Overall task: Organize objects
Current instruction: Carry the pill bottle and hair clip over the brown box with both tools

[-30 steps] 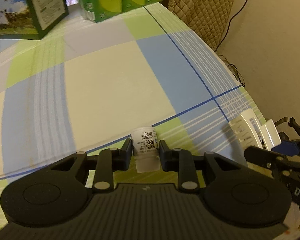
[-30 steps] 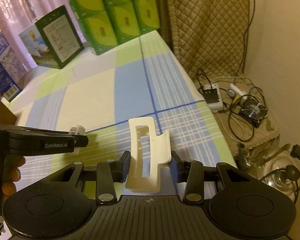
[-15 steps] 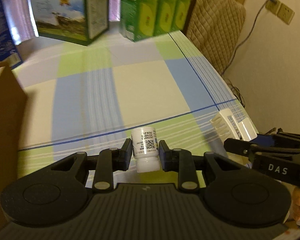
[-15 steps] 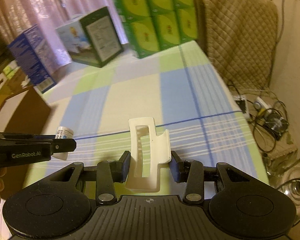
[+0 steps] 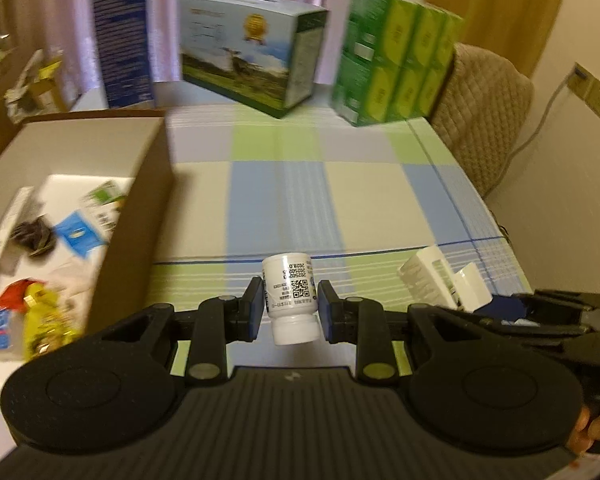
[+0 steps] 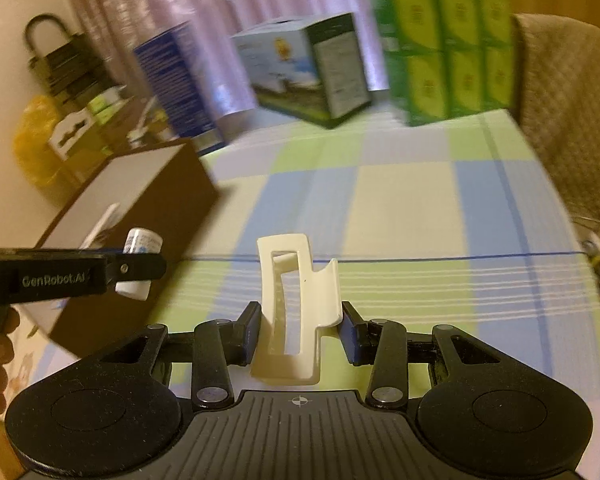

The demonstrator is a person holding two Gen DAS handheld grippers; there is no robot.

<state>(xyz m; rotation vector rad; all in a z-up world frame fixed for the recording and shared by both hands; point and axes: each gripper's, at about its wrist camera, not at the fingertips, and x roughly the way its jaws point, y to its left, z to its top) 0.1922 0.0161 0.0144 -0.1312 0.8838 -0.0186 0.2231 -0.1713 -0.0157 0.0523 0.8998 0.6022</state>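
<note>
Left gripper (image 5: 291, 311) jaws clamp a white bottle (image 5: 289, 294) (cap seemingly rearward); right gripper (image 6: 300, 328) jaws grip a cream clip (image 6: 296, 308).

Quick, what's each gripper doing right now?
Left gripper: shut on the small white bottle, held off the table.
Right gripper: shut on the cream hair claw clip, also held off the table.

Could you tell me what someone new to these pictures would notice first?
Each gripper carries something above the checked tablecloth: the left gripper has its jaws shut on a small white bottle with a QR label, the right gripper on a cream hair claw clip. To the left stands an open cardboard box already holding mixed items, and colourful cartons line the table's far edge.
</note>
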